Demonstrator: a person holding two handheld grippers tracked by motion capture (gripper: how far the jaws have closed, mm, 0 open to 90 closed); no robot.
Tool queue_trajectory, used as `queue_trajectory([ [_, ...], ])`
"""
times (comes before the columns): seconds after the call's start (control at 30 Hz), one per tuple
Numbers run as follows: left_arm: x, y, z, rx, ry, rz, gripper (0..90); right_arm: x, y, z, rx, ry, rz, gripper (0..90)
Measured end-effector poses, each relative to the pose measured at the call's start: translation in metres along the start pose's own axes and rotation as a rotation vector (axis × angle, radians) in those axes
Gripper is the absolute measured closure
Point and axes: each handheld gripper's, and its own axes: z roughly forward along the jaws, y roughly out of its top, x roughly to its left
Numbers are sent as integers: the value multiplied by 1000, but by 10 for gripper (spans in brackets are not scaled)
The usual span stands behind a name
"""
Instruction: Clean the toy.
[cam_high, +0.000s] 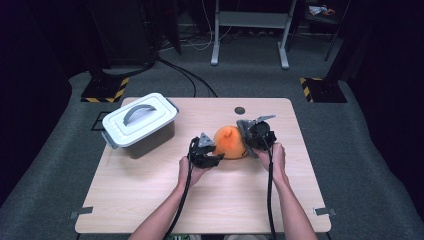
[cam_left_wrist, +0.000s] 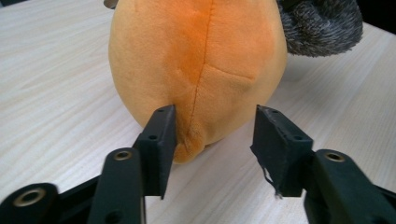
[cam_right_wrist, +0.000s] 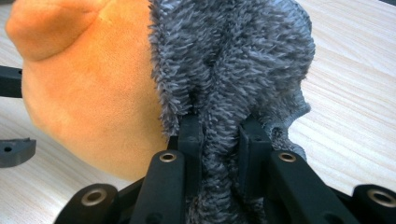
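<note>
An orange plush toy (cam_high: 229, 142) with a grey furry part (cam_right_wrist: 233, 56) sits in the middle of the table. In the right gripper view, my right gripper (cam_right_wrist: 221, 123) is shut on a fold of that grey fur, with the orange body (cam_right_wrist: 93, 79) to its left. From above, the right gripper (cam_high: 251, 136) is at the toy's right side and my left gripper (cam_high: 216, 151) at its left. In the left gripper view, my left gripper (cam_left_wrist: 215, 112) is open. The toy's orange seam end (cam_left_wrist: 189, 144) lies between the jaws; the right pad stands clear of it.
A white lidded box (cam_high: 141, 120) with a grey handle stands at the table's back left. A small round hole (cam_high: 240, 110) is in the wooden table (cam_high: 200, 200) near its far edge. Both forearms come in from the front edge.
</note>
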Motion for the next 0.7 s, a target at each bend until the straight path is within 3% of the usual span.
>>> queue_trajectory([
  [0.13,7,-9,3,20,12,-44,412,1,0,0,3,-6,-6,747],
  [0.2,14,-15,5,24,-1,-95,405,-1,0,0,6,-10,-5,747],
  [0.3,19,-18,9,29,-8,-128,401,-1,0,1,8,-13,-4,747],
  [0.47,14,-14,10,17,-19,-93,492,-1,-1,1,7,-8,3,747],
  [0.7,8,-8,10,-4,3,-49,795,-7,-6,-1,-6,-12,23,750],
])
